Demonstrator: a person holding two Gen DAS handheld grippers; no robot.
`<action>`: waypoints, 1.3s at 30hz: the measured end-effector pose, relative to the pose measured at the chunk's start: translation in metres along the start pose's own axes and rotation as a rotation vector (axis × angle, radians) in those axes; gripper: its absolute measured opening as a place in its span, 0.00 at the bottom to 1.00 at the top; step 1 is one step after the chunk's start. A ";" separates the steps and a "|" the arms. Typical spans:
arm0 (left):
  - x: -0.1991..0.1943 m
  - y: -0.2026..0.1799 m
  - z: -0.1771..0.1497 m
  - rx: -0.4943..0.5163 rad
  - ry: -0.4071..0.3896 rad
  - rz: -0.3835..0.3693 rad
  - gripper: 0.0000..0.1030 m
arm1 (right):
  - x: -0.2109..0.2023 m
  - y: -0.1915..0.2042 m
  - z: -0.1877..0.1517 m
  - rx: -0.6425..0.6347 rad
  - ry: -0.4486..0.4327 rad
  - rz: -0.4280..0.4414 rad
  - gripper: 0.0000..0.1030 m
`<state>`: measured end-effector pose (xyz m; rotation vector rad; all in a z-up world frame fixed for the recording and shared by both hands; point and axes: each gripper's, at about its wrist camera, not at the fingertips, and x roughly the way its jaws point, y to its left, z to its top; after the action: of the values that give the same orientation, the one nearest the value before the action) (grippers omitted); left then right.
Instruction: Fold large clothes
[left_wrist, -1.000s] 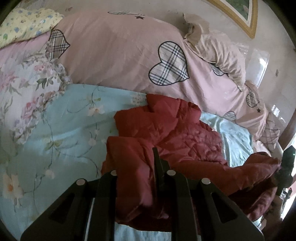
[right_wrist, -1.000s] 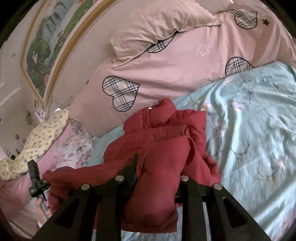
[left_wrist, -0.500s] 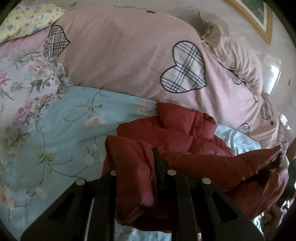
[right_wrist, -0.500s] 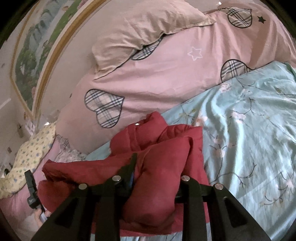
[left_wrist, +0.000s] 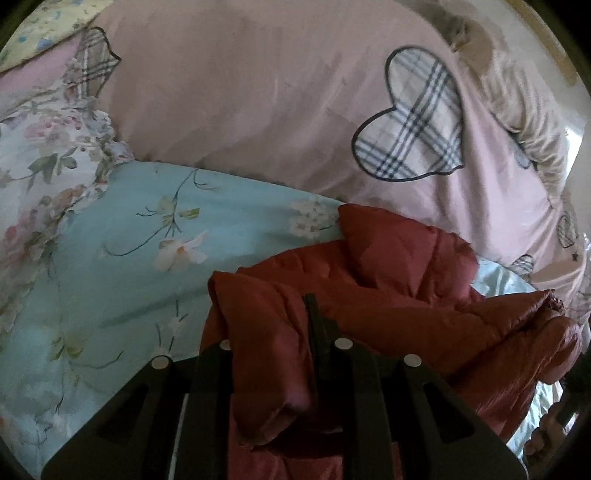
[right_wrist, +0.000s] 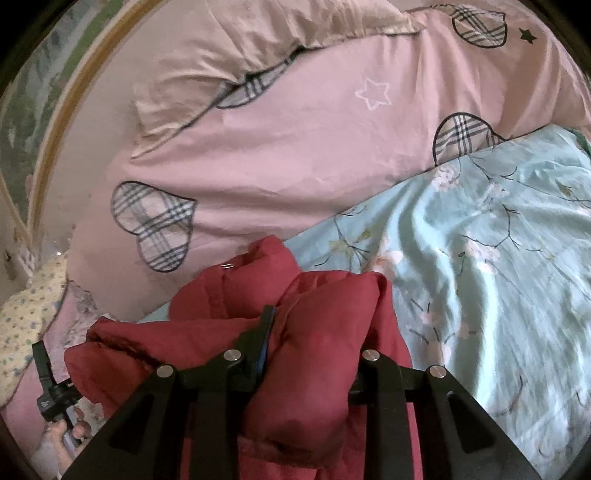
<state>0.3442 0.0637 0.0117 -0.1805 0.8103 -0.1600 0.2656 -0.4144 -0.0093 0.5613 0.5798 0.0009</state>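
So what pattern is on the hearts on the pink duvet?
Plaid hearts, outlined dark, on the duvet; clearest in the left wrist view.

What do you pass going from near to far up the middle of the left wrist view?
Left gripper clamped on the red padded jacket → light blue floral sheet → pink duvet with checked hearts.

Pretty dim, soft indoor light – glare only from a bright patch (left_wrist: 576, 147) at the left view's right edge. Heavy fisheye bending, dark corners, motion-smeared bedding – nothing crisp.
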 end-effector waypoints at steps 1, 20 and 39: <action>0.006 -0.001 0.003 0.001 0.005 0.002 0.16 | 0.006 -0.001 0.001 0.000 0.003 -0.007 0.25; 0.112 -0.014 0.032 0.004 0.054 0.098 0.21 | 0.112 -0.022 0.017 0.017 0.030 -0.110 0.26; 0.012 -0.015 -0.014 0.072 -0.075 -0.033 0.48 | 0.124 -0.034 0.018 0.063 0.039 -0.084 0.31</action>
<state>0.3411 0.0458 -0.0025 -0.1312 0.7263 -0.2123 0.3738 -0.4334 -0.0787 0.5983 0.6424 -0.0863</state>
